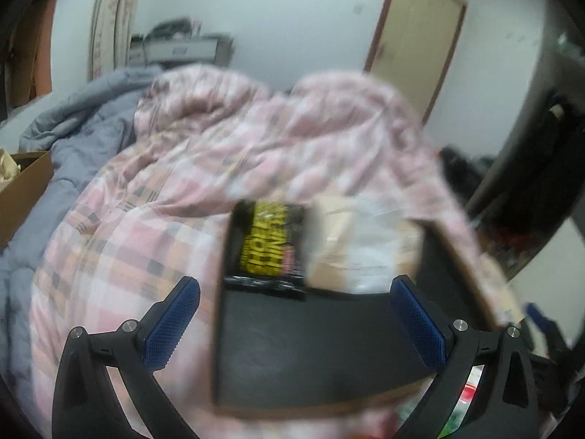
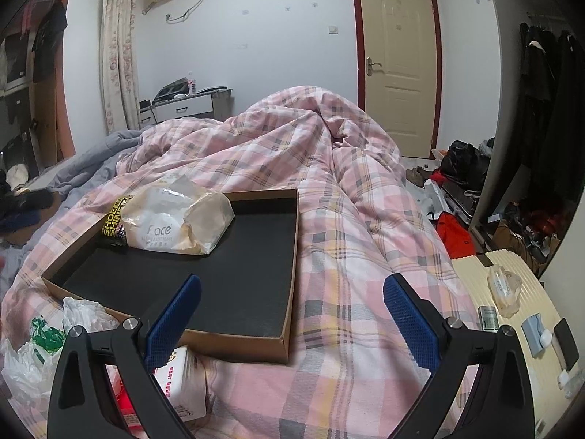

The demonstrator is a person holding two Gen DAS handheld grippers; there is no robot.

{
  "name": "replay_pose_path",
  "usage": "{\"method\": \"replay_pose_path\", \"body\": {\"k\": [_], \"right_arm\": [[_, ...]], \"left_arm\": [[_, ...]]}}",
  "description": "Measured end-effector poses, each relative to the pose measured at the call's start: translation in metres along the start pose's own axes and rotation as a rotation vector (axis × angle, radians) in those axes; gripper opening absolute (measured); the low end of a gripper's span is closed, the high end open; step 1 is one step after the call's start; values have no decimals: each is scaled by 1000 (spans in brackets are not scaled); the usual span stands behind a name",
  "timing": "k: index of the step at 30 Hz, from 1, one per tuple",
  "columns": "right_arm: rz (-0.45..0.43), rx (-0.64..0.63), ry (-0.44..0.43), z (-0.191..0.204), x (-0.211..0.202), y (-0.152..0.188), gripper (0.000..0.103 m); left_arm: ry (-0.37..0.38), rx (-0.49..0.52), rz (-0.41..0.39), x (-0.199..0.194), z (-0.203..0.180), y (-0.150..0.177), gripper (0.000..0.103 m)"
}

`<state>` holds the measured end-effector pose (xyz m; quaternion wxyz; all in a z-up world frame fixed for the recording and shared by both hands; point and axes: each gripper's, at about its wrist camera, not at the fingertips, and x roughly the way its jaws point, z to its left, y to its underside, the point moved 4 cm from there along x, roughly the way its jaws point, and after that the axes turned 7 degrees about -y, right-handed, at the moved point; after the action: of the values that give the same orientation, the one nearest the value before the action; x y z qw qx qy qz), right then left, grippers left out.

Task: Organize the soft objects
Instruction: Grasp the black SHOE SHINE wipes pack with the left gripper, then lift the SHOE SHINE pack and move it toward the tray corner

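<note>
- A white tissue pack (image 2: 182, 384) with red print lies closest to the right camera, on the pink plaid duvet (image 2: 347, 226), partly behind the left finger of the right gripper (image 2: 291, 316).
- The right gripper's blue pads (image 2: 411, 320) stand wide apart and grasp nothing.
- Ahead of its left finger sits the shallow cardboard tray (image 2: 289, 285) with a black floor; at the tray's far end lie the "Face" tissue pack (image 2: 175, 219) and, touching it, a black-and-yellow packet (image 2: 113, 219).
- White and green plastic bags (image 2: 40, 344) lie left of the left finger.
- Beside the right finger is a cream suitcase (image 2: 512, 329).
- The left gripper (image 1: 295, 320) is also spread wide and empty; the tray (image 1: 310, 351) lies between its fingers, blurred.
- Beyond the fingertips are the yellow-lettered packet (image 1: 267, 241) and the tissue pack (image 1: 358, 241).
</note>
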<state>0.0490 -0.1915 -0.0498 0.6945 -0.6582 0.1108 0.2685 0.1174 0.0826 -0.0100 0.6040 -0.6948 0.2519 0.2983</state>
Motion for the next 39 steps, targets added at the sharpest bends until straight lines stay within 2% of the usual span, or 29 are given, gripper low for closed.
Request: {"method": "replay_pose_path", "body": {"k": [2,5,8,10,13,14,18,21,23,26,31,36,39], "right_arm": [[1,2,-1,1,1,0,100],[4,-1,1,1,2,1,100],[3,-3,1,1,1,1,100],[3,-1,1,1,1,1,100],[3,0,0,1,1,1,100],[3,-1,0,1,1,1,100],[4,1,0,1,1,1,100],[4,1,0,1,1,1,100],[5,1,0,1,1,1,100],[5,1,0,1,1,1,100],[7,2,0,0,1,2,100],[7,2,-1,0,1,2,100],[8,2,-1,0,1,2,100]], "left_arm": [[-48,8,57,23,1,-5,103],[-33,-17,145,54,3,-5,103],[-33,16,218,79,-6,-3,103],[-66,54,254,97,-10,-2,103],[-79,44,300,111,-11,0,103],[-78,44,305,112,-12,1,100],[-86,44,291,110,-13,2,92],[-97,31,268,107,-5,1,75],[-84,39,264,104,-1,2,72],[-68,19,248,99,7,0,57],[-22,-40,222,86,17,-1,54],[42,-105,114,39,25,-2,53],[83,-131,-2,-5,29,-4,43]]}}
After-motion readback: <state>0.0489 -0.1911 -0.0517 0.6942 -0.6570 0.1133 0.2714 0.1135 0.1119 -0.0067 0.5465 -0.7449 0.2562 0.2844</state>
